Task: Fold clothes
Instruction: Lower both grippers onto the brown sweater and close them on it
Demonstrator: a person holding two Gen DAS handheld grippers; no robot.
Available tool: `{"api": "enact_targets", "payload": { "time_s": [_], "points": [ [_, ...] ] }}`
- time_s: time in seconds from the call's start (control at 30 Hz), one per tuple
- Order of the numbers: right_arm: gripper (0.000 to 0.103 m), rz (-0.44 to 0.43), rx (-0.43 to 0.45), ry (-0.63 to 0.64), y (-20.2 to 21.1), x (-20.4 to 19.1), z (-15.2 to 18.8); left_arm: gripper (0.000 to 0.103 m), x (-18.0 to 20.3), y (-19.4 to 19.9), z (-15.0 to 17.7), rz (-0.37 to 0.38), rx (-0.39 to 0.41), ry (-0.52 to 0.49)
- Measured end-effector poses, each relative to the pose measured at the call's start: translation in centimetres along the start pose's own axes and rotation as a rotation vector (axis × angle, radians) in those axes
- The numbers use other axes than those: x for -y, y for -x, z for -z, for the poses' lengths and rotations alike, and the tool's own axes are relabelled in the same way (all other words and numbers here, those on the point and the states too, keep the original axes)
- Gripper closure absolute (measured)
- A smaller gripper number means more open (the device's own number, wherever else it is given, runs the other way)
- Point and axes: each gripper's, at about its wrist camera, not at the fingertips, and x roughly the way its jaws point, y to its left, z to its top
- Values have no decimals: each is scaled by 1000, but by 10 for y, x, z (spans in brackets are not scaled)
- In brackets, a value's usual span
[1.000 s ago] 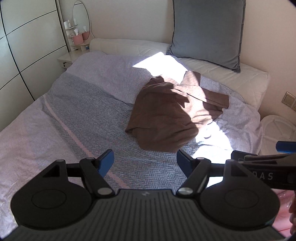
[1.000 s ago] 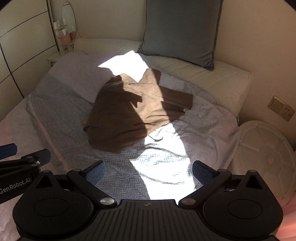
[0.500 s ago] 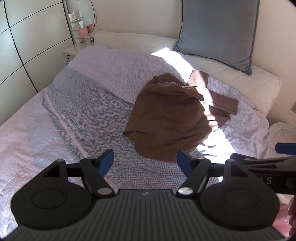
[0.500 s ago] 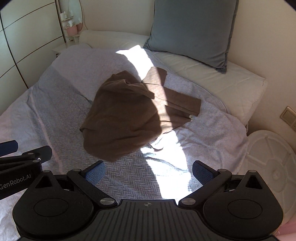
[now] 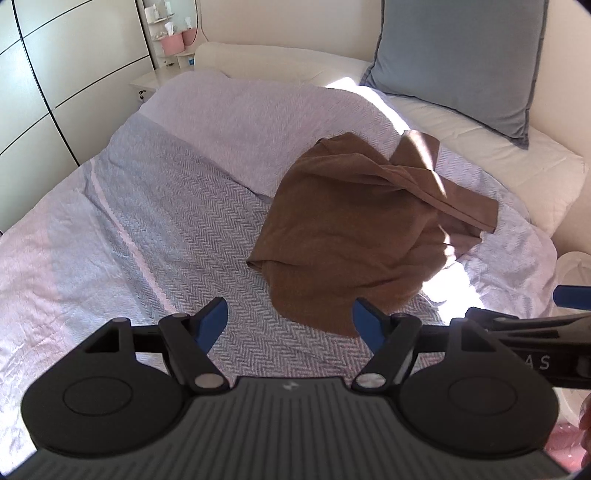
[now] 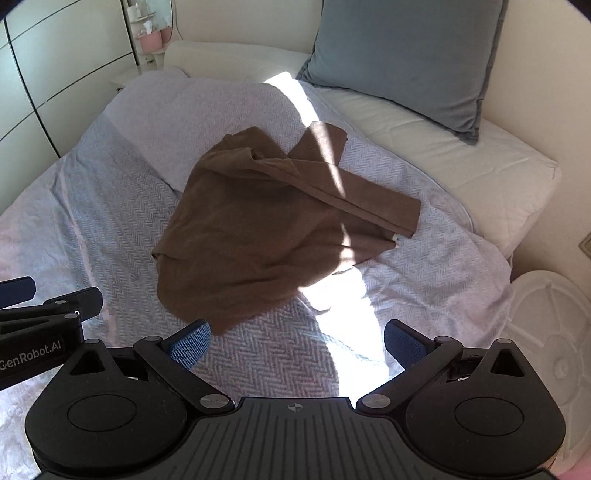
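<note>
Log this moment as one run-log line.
left gripper: open, empty | right gripper: open, empty | brown garment: crumpled on bed, unfolded

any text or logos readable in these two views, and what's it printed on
"GenRobot.AI", first letter cut at the picture's edge: on the side of the left gripper, seen in the right wrist view.
"A S", rest hidden: on the side of the right gripper, seen in the left wrist view.
Items on the far shelf: too small to read.
</note>
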Motion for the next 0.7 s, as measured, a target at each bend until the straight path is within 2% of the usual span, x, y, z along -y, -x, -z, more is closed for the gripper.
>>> {"api": "enact_targets", "payload": {
  "time_s": [0.37,0.7],
  "points": [
    [1,-69,-67,-38,-52,20,-20,31,-14,-61,-9,14,-81,76],
    [1,-138,-87,-162,-119,50,-39,34,-39,-129,-16,93,-151,179]
  ]
}}
